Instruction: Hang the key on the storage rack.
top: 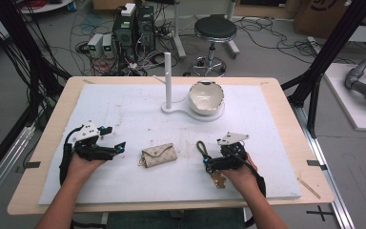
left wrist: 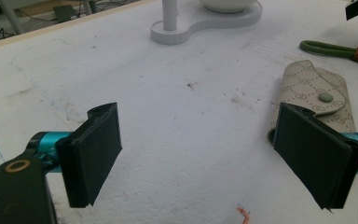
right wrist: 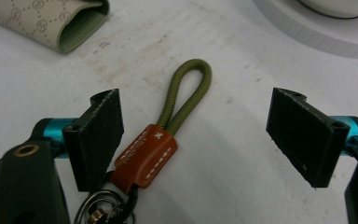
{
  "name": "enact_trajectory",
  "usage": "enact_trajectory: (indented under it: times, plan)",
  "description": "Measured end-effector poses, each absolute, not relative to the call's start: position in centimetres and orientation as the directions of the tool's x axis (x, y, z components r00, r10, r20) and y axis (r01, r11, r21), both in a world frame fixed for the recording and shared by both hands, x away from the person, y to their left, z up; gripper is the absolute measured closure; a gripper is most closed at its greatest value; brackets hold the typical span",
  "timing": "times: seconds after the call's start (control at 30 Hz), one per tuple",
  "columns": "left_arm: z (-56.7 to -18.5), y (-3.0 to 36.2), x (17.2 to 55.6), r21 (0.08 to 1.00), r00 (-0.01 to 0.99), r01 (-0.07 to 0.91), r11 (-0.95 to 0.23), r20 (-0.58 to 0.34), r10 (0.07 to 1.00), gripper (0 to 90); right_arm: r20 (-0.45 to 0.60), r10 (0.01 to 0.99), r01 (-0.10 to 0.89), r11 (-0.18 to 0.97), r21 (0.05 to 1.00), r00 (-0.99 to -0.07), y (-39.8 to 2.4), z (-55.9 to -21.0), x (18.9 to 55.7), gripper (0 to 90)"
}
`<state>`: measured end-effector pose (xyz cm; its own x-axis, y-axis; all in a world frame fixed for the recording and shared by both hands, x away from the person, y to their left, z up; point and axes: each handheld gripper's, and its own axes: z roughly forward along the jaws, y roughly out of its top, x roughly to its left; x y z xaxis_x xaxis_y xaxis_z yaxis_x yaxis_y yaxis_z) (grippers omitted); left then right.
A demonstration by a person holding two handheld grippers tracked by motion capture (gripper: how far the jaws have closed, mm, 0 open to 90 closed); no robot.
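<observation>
Right gripper view looks down on the right gripper (right wrist: 193,140) with its jaws spread wide and nothing between the pads; the olive-green cord loop with a brown leather tab and metal rings (right wrist: 168,126) lies flat on the worktop between them, nearer the left-hand jaw, the loop end pointing away. The left gripper (left wrist: 200,149) is likewise spread and empty in the left gripper view, hovering low over the white foam worktop (left wrist: 168,116), with the beige monogram-patterned key pouch with a snap button (left wrist: 317,95) just beyond its right-hand jaw. In the high view the pouch (top: 158,155) sits midway between the two hands, closed, and the cord loop (top: 202,149) lies just in front of the right hand. Farther back stands the white stand with an upright post (top: 168,81) carrying a white bowl (top: 206,97). Judging from this, the work is at its start: neither item is gripped or lifted, and the grasp on the cord loop looks like the nearest step to come.
</observation>
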<state>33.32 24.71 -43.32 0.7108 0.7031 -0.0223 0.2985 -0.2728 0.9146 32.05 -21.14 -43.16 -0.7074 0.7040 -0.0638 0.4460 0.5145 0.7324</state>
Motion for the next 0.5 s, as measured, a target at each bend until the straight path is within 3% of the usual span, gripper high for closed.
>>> enact_trajectory:
  times: [0.1,0.17,0.5]
  plan:
    - [-43.34,24.66,33.32,0.914,0.712,0.298,-0.274,-0.022,0.702,15.1,-0.067,0.681,0.453,0.553,0.699,-0.729,-20.37,-43.75,31.95,20.3]
    - [-43.34,24.66,33.31,0.914,0.711,0.299,-0.273,-0.023,0.703,15.1,-0.073,0.668,0.454,0.577,0.679,-0.741,-20.16,-43.93,31.89,27.5]
    - [-43.3,24.72,33.29,0.915,0.711,0.298,-0.273,-0.022,0.703,15.1,-0.053,0.67,0.486,0.589,0.646,-0.741,-20.51,-44.21,31.35,36.4]
